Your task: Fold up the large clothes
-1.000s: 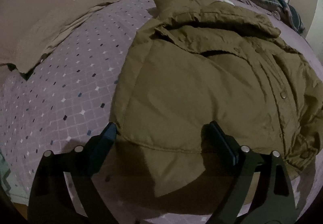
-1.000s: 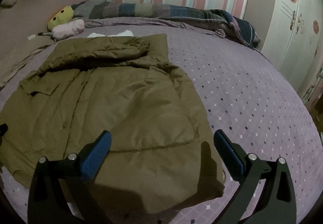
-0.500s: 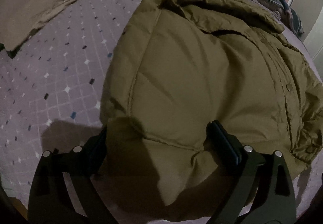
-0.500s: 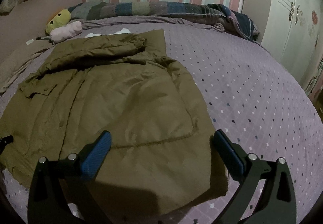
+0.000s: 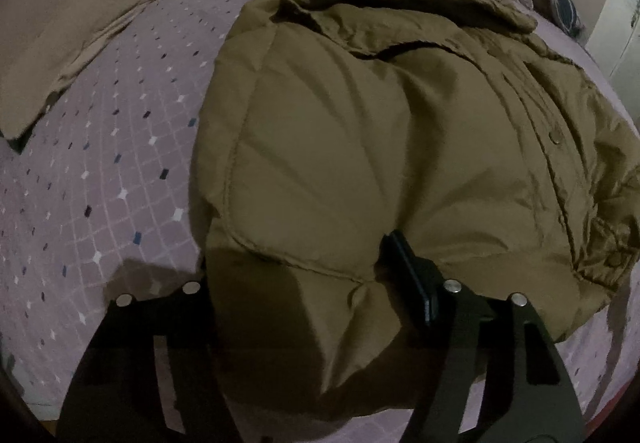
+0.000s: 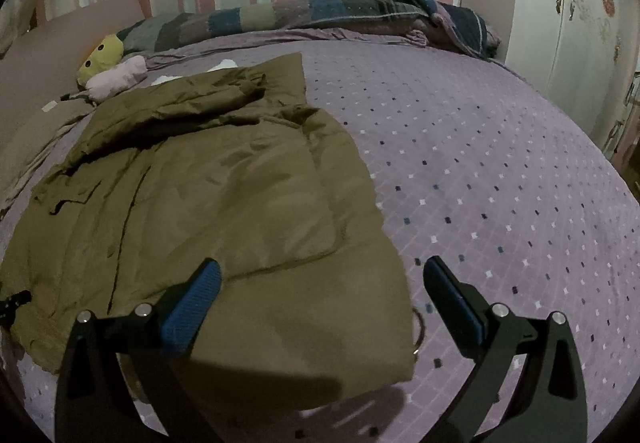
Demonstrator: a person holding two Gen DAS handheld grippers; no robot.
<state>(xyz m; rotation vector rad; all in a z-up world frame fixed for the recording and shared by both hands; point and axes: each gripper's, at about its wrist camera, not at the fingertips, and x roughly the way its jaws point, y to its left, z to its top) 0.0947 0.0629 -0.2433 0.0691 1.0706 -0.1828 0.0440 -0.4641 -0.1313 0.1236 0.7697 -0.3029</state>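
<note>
An olive padded jacket lies spread on the purple patterned bed, hood at the far end. My left gripper is open with its jaws around the jacket's near left hem corner; the fabric bulges between them and hides the left finger. In the right wrist view the jacket lies to the left and ahead. My right gripper is open and empty, hovering over the jacket's near right hem corner, with the right finger over bare bed.
A yellow plush toy and a pale pink pillow lie at the far left by a tan sheet. A striped blanket is bunched along the striped wall. A white wardrobe stands at right.
My left gripper has moved forward and down onto the jacket's hem, so fabric now sits between its jaws. My right gripper has moved slightly closer to the right hem corner.
</note>
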